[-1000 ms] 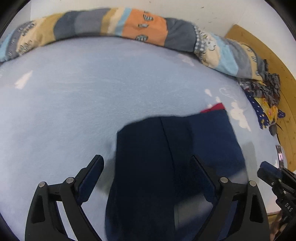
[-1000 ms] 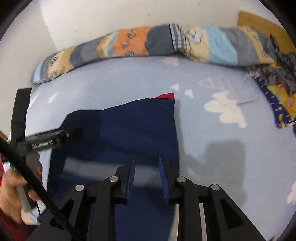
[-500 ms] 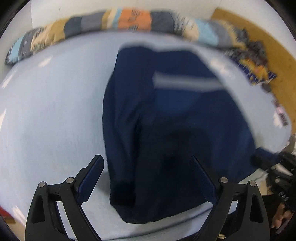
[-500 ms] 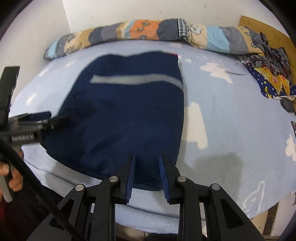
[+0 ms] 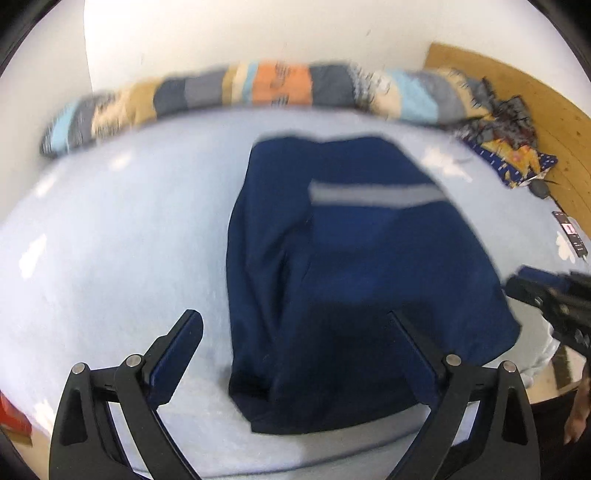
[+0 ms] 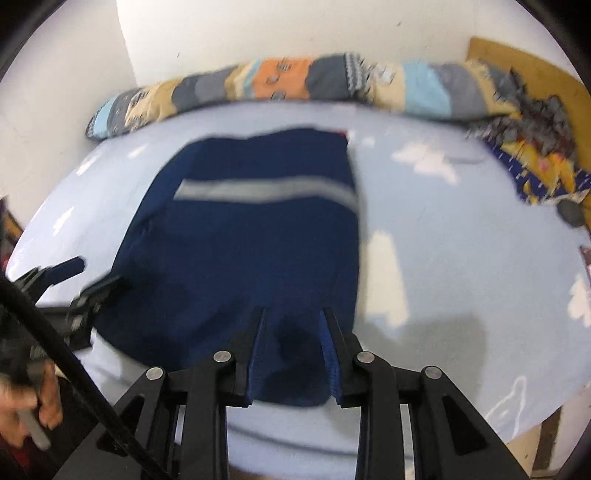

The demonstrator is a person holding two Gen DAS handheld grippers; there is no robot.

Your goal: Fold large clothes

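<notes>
Pale blue cloud-print bed sheet (image 6: 443, 258) carries a folded navy fleece garment (image 6: 251, 251) – white wall (image 6: 258, 33) behind; left gripper (image 5: 295, 328) jaws wide apart, right gripper (image 6: 291, 325) jaws slightly apart, just widening over the hem.

We're in a home bedroom: a bed (image 6: 461, 266) under a cloud-print sheet, patchwork quilt (image 6: 332, 81) bunched against the white wall (image 6: 295, 29).

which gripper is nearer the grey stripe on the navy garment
Neither clearly. The left gripper hangs open over the navy garment at its near edge. The right gripper also hangs there, jaws narrowly apart. The grey stripe lies farther up.
</notes>
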